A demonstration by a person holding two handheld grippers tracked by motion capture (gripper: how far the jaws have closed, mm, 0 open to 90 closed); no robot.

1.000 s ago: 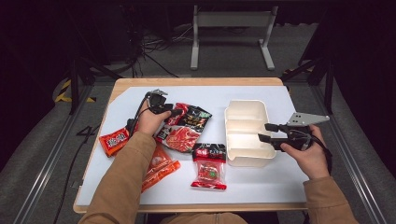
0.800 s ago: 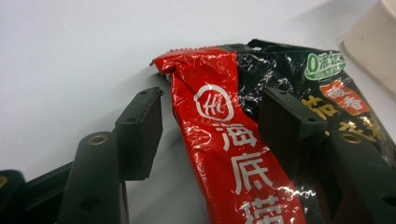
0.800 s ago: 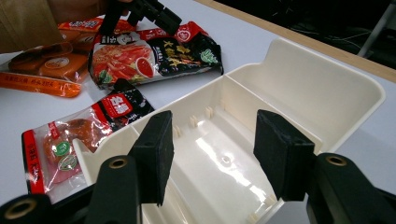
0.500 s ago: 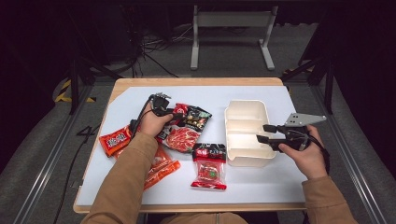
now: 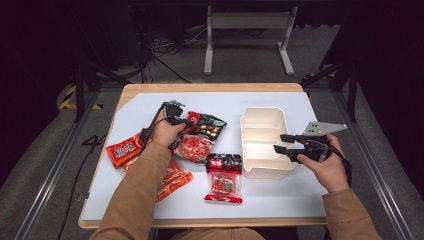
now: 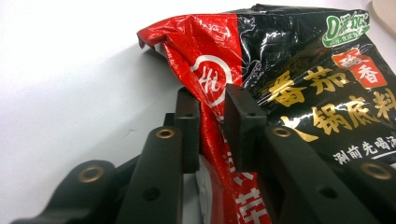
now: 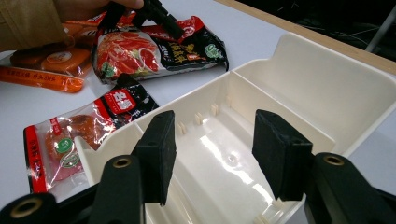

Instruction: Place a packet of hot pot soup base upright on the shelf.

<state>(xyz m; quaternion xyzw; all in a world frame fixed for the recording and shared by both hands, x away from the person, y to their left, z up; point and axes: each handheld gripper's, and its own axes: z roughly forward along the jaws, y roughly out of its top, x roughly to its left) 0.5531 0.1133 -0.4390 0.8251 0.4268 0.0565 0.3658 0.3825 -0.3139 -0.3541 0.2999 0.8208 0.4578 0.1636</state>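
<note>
Red-and-black sauce packet (image 6: 280, 84) lies mid-counter, left of the cream tray (image 5: 260, 120); left claw (image 6: 212, 121) has just been closing and now pinches its crumpled red edge between both pads. Right claw (image 7: 212, 154) hangs half open over the tray's near end, gripping nothing. Tray compartments bare inside. Other packets lie on the white counter (image 5: 150, 107), left and near.

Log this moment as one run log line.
left gripper: jaws just closed on red-black packet edge | right gripper: open, over white tray
</note>
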